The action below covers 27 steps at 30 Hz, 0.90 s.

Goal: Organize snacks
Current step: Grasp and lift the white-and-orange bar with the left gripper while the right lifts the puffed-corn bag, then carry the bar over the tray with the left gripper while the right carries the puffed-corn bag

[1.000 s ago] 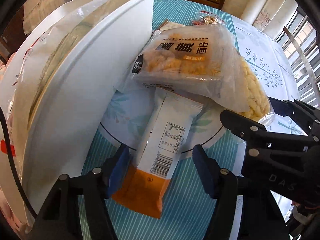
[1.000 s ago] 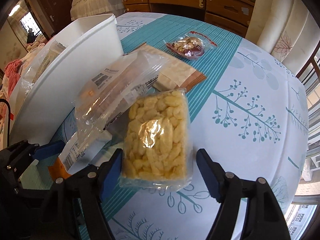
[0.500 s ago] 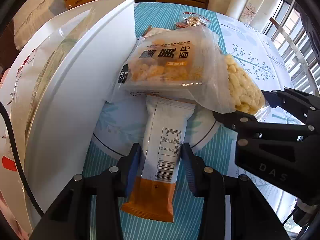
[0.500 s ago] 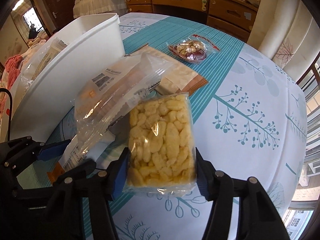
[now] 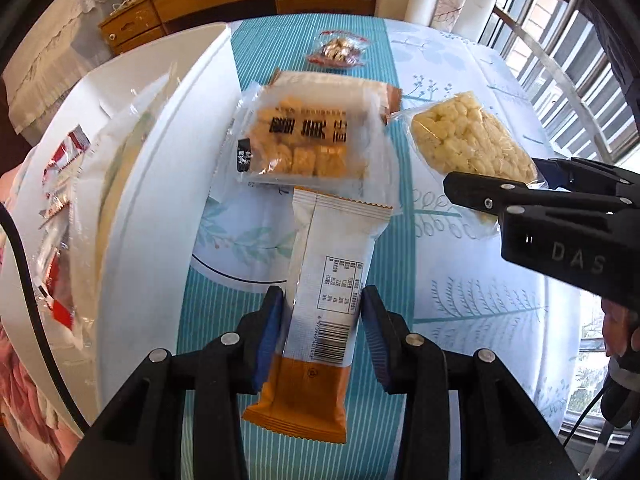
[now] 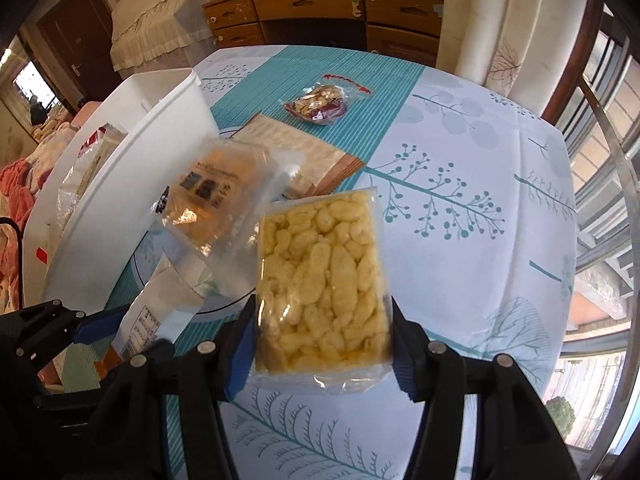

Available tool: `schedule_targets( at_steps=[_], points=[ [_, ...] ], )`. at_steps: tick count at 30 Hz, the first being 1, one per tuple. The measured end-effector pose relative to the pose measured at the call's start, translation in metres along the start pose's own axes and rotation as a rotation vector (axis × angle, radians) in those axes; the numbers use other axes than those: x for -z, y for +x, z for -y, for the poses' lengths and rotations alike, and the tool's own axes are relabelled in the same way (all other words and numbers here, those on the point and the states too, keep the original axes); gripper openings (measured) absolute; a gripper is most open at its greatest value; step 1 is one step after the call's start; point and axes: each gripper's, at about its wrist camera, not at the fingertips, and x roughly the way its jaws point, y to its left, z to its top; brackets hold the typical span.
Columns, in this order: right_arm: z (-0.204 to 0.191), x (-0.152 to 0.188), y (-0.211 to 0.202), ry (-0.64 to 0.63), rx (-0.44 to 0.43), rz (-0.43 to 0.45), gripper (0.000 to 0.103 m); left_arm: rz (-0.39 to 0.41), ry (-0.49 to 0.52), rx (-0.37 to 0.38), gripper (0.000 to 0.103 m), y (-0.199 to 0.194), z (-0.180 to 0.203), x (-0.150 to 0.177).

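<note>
Left claw [image 5: 322, 334] clamps the orange-ended packet [image 5: 320, 312], right claw [image 6: 322, 350] the puffed-corn bag [image 6: 324, 292]; the white bin [image 5: 160, 184] lies left of both.

Wooden dresser [image 6: 328, 12] behind, pale curtains [image 6: 492, 32] beside it, bright railed window [image 5: 568, 64] at right

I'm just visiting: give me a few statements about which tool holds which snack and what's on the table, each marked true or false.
1. The left tool grips a white-and-orange packet. True.
2. The right tool is empty. False: it is clamped on a clear bag of pale puffed snacks.
3. The white bin already holds some packets. True.
4. The small red-trimmed packet sits inside the bin. False: it lies on the tablecloth.
</note>
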Motion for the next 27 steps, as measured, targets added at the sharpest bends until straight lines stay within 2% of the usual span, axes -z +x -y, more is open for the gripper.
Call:
schedule_targets(
  at_steps=[6,12,19,27],
  points=[
    [0.001,-0.004,-0.029,0.056,-0.022,0.049,0.058,0.044,0.027,0.046,0.038,-0.032,0.008,-0.002],
    [-0.007,-0.01,-0.056,0.07,-0.059,0.109,0.058,0.133,0.035,0.091,0.039,-0.073,0.002,0.006],
    [-0.022,-0.015,-0.079,0.085,-0.117,0.161,0.058,0.219,-0.004,0.113,0.039,-0.115,-0.023,0.009],
    [-0.047,-0.017,-0.092,0.1,-0.158,0.209,0.058,0.362,-0.066,0.212,0.039,-0.161,-0.068,0.022]
  ],
)
